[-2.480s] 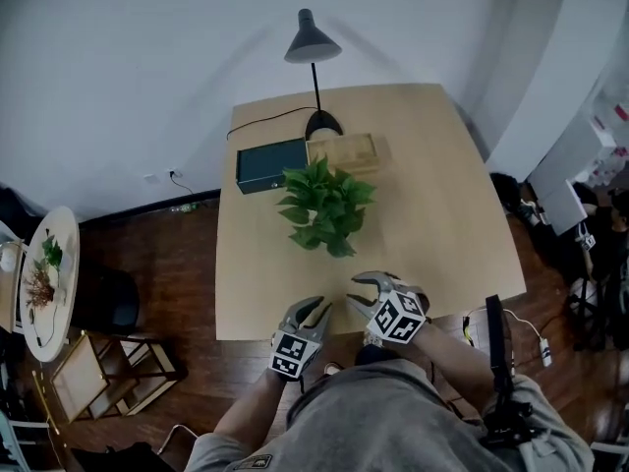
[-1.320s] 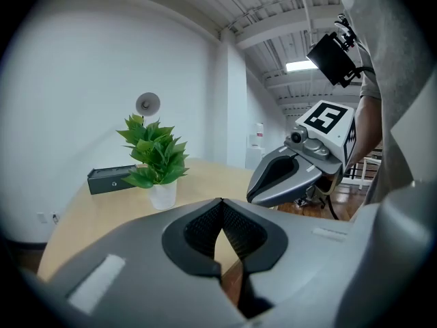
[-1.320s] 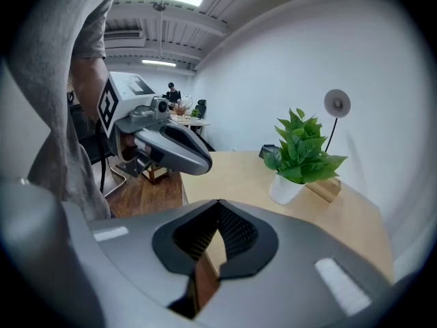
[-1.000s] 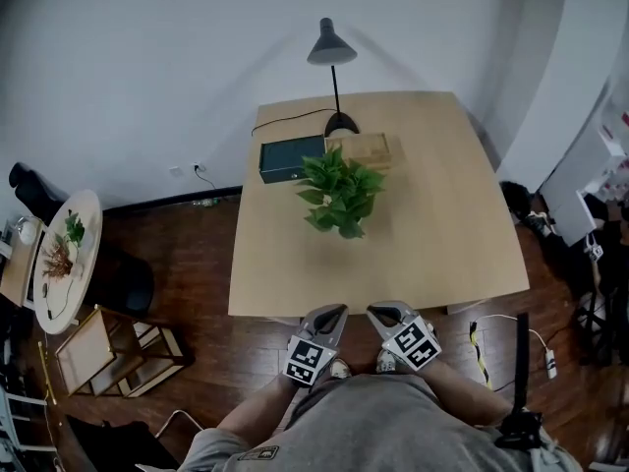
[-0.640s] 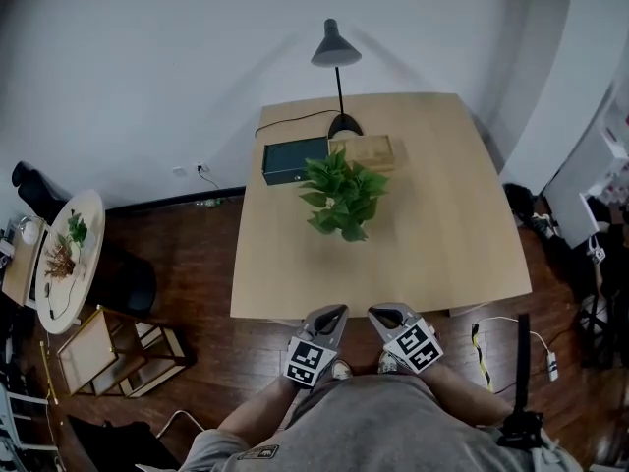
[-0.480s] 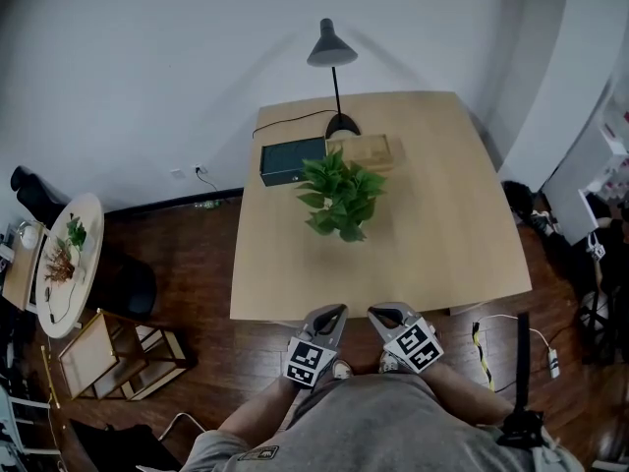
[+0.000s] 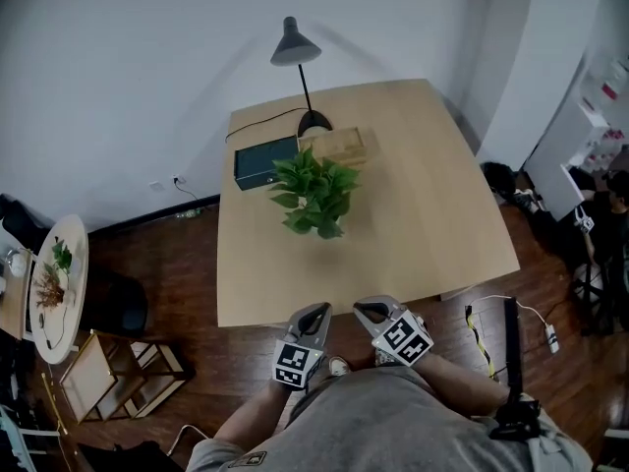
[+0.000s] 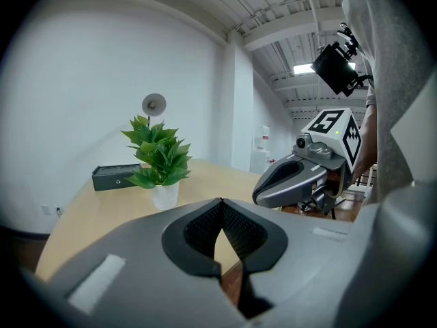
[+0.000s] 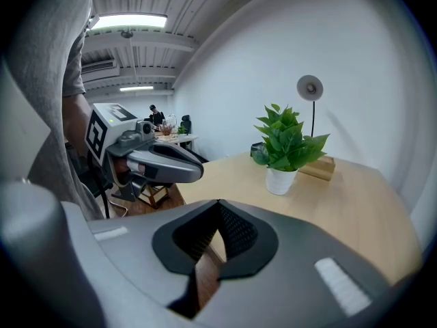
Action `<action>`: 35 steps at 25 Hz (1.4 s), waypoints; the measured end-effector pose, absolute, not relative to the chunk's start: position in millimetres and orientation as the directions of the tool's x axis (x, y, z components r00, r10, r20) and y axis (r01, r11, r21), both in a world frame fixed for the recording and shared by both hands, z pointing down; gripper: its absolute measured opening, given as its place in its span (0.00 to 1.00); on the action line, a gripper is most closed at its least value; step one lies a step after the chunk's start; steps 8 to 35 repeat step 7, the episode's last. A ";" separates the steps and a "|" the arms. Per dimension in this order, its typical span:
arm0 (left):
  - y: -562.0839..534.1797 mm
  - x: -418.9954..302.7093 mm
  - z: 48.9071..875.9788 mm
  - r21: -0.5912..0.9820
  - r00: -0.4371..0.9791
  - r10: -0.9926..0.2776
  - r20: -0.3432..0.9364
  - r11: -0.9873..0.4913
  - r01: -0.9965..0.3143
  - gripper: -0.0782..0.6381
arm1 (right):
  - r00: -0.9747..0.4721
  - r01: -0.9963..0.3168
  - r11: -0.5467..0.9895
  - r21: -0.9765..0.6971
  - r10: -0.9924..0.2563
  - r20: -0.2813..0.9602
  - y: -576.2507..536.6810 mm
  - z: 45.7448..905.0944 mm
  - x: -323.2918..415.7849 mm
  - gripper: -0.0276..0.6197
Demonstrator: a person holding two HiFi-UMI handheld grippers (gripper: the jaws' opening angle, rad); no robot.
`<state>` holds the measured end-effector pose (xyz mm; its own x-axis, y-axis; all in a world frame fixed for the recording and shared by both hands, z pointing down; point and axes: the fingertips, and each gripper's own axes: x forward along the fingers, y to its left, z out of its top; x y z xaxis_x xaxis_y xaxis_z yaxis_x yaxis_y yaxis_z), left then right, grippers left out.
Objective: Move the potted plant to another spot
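A leafy green potted plant (image 7: 313, 195) in a small white pot (image 8: 165, 195) stands on the wooden table (image 7: 432, 205), toward its back middle. In the right gripper view the potted plant (image 9: 285, 149) is well ahead, out of reach. My left gripper (image 7: 317, 312) and right gripper (image 7: 363, 311) hover side by side at the table's near edge, close to my body. Both are shut with nothing between the jaws. Each gripper view shows the other gripper beside it, the right gripper (image 8: 263, 198) and the left gripper (image 9: 198, 172).
Behind the plant lie a dark green box (image 7: 259, 163) and a light wooden box (image 7: 337, 146), with a black desk lamp (image 7: 296, 62) and its cable at the table's back edge. A round side table (image 7: 54, 283) and a wooden stool (image 7: 108, 372) stand on the floor at left.
The head view has shifted, so table and plant sit further left in the frame. Both grippers stay shut at the table's near edge; 2.5 s ago they were over the tabletop.
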<state>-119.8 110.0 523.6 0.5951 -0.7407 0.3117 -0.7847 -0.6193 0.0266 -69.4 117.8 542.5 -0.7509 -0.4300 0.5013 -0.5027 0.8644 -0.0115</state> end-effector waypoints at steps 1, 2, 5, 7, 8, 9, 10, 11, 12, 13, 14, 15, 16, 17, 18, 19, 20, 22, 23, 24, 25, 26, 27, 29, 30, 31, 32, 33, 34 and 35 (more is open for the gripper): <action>109.8 -120.1 523.6 0.027 0.594 -0.742 0.311 -0.618 -0.786 0.11 | -0.750 -0.500 0.866 -0.008 -0.429 0.504 117.8 542.5 -69.2 0.05; 109.7 -120.3 523.6 0.027 0.592 -0.743 0.312 -0.616 -0.787 0.11 | -0.750 -0.498 0.867 -0.006 -0.427 0.506 117.8 542.4 -69.2 0.05; 109.8 -120.4 524.6 0.028 0.588 -0.747 0.312 -0.611 -0.791 0.11 | -0.754 -0.491 0.871 -0.010 -0.419 0.506 118.6 542.9 -69.8 0.05; 109.8 -120.2 525.7 0.030 0.586 -0.748 0.311 -0.608 -0.793 0.11 | -0.755 -0.488 0.873 -0.011 -0.416 0.508 118.7 543.8 -69.9 0.05; 109.8 -120.2 525.7 0.030 0.586 -0.748 0.311 -0.608 -0.793 0.11 | -0.755 -0.488 0.873 -0.011 -0.416 0.508 118.7 543.8 -69.9 0.05; 109.8 -120.2 525.7 0.030 0.586 -0.748 0.311 -0.608 -0.793 0.11 | -0.755 -0.488 0.873 -0.011 -0.416 0.508 118.7 543.8 -69.9 0.05; 109.8 -120.2 525.7 0.030 0.586 -0.748 0.311 -0.608 -0.793 0.11 | -0.755 -0.488 0.873 -0.011 -0.416 0.508 118.7 543.8 -69.9 0.05; 109.8 -120.2 525.7 0.030 0.586 -0.748 0.311 -0.608 -0.793 0.11 | -0.755 -0.488 0.873 -0.011 -0.416 0.508 118.7 543.8 -69.9 0.05; 109.8 -120.2 525.7 0.030 0.586 -0.748 0.311 -0.608 -0.793 0.11 | -0.755 -0.488 0.873 -0.011 -0.416 0.508 118.7 543.8 -69.9 0.05; 109.8 -120.2 525.7 0.030 0.586 -0.748 0.311 -0.608 -0.793 0.11 | -0.755 -0.488 0.873 -0.011 -0.416 0.508 118.7 543.8 -69.9 0.05; 109.8 -120.2 525.7 0.030 0.586 -0.748 0.311 -0.608 -0.793 0.11 | -0.755 -0.488 0.873 -0.011 -0.416 0.508 118.7 543.8 -69.9 0.05; 109.8 -120.2 525.7 0.030 0.586 -0.748 0.311 -0.608 -0.793 0.11 | -0.755 -0.488 0.873 -0.011 -0.416 0.508 118.7 543.8 -69.9 0.05; 109.8 -120.2 525.7 0.030 0.586 -0.748 0.311 -0.608 -0.793 0.11 | -0.755 -0.488 0.873 -0.011 -0.416 0.508 118.7 543.8 -69.9 0.05; 109.8 -120.2 525.7 0.030 0.586 -0.748 0.311 -0.608 -0.793 0.11 | -0.755 -0.488 0.873 -0.011 -0.416 0.508 118.7 543.8 -69.9 0.05; 109.8 -120.2 525.7 0.030 0.586 -0.748 0.311 -0.608 -0.793 0.11 | -0.755 -0.488 0.873 -0.011 -0.416 0.508 118.7 543.8 -69.9 0.05; 109.8 -120.2 525.7 0.030 0.586 -0.748 0.311 -0.608 -0.793 0.11 | -0.755 -0.488 0.873 -0.011 -0.416 0.508 118.7 543.8 -69.9 0.05; 109.8 -120.2 525.7 0.030 0.586 -0.748 0.311 -0.608 -0.793 0.11 | -0.755 -0.488 0.873 -0.011 -0.416 0.508 118.7 543.8 -69.9 0.05; 109.8 -120.2 525.7 0.030 0.586 -0.748 0.311 -0.608 -0.793 0.11 | -0.755 -0.488 0.873 -0.011 -0.416 0.508 118.7 543.8 -69.9 0.05; 109.8 -120.2 525.7 0.030 0.586 -0.748 0.311 -0.608 -0.793 0.11 | -0.755 -0.488 0.873 -0.011 -0.416 0.508 118.7 543.8 -69.9 0.05; 109.8 -120.2 525.7 0.030 0.586 -0.748 0.311 -0.608 -0.793 0.11 | -0.755 -0.488 0.873 -0.011 -0.416 0.508 118.7 543.8 -69.9 0.05; 109.8 -120.2 525.7 0.030 0.586 -0.748 0.311 -0.608 -0.793 0.11 | -0.755 -0.488 0.873 -0.011 -0.416 0.508 118.7 543.8 -69.9 0.05; 109.8 -120.2 525.7 0.030 0.586 -0.748 0.311 -0.608 -0.793 0.11 | -0.755 -0.488 0.873 -0.011 -0.416 0.508 118.7 543.8 -69.9 0.05; 109.8 -120.2 525.7 0.030 0.586 -0.748 0.311 -0.608 -0.793 0.11 | -0.755 -0.488 0.873 -0.011 -0.416 0.508 118.7 543.8 -69.9 0.05; 109.8 -120.2 525.7 0.030 0.586 -0.748 0.311 -0.608 -0.793 0.11 | -0.755 -0.488 0.873 -0.011 -0.416 0.508 118.7 543.8 -69.9 0.05; 109.8 -120.2 525.7 0.030 0.586 -0.748 0.311 -0.608 -0.793 0.11 | -0.755 -0.488 0.873 -0.011 -0.416 0.508 118.7 543.8 -69.9 0.05; 109.8 -120.2 525.7 0.030 0.586 -0.748 0.311 -0.608 -0.793 0.11 | -0.755 -0.488 0.873 -0.011 -0.416 0.508 118.7 543.8 -69.9 0.05; 109.8 -120.2 525.7 0.030 0.586 -0.748 0.311 -0.608 -0.793 0.11 | -0.755 -0.488 0.873 -0.011 -0.416 0.508 118.7 543.8 -69.9 0.05; 109.8 -120.2 525.7 0.030 0.586 -0.748 0.311 -0.608 -0.793 0.11 | -0.755 -0.488 0.873 -0.011 -0.416 0.508 118.7 543.8 -69.9 0.05; 109.8 -120.2 525.7 0.030 0.586 -0.748 0.311 -0.608 -0.793 0.11 | -0.755 -0.488 0.873 -0.011 -0.416 0.508 118.7 543.8 -69.9 0.05; 109.8 -120.2 525.7 0.030 0.586 -0.748 0.311 -0.608 -0.793 0.11 | -0.755 -0.488 0.873 -0.011 -0.416 0.508 118.7 543.8 -69.9 0.05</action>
